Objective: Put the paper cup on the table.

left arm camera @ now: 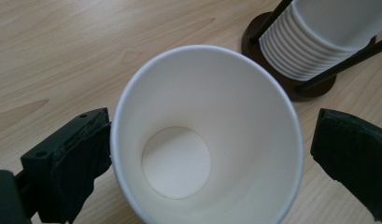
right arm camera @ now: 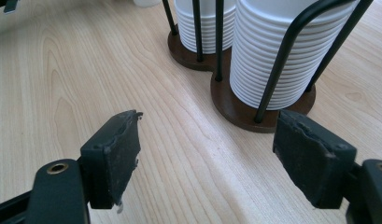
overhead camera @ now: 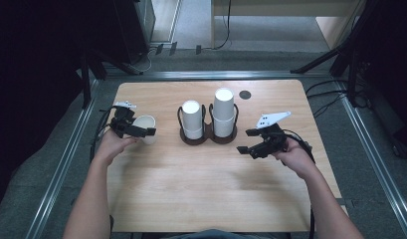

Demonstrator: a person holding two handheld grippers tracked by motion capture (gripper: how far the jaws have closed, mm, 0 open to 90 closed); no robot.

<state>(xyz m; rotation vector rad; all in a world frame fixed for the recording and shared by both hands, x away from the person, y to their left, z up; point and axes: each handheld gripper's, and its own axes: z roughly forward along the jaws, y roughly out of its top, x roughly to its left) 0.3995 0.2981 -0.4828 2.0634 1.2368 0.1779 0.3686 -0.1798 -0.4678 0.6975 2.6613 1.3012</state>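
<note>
A: Where is the cup?

B: On the bench, at its left side, between the jaws of the left tongs. In the left gripper view one pad sits right at the rim and the other stands clear of it, so the tongs are spread, not pinching. The cup's mouth faces that camera.

A: Anything inside the cup?

B: A bare white bottom and bare walls.

A: And the right tongs?

B: Spread wide over bare wood, at the right of the bench. Nothing lies between the jaws in the right gripper view.

A: What about the holder?

B: A dark double rack near the middle of the bench, with wire uprights on two round brown bases. Each side carries a stack of white cups turned bottom up. The left stack is the shorter; the right stack stands taller.

A: How close is the loose cup to it?

B: Near the left stack but apart from it.
</note>
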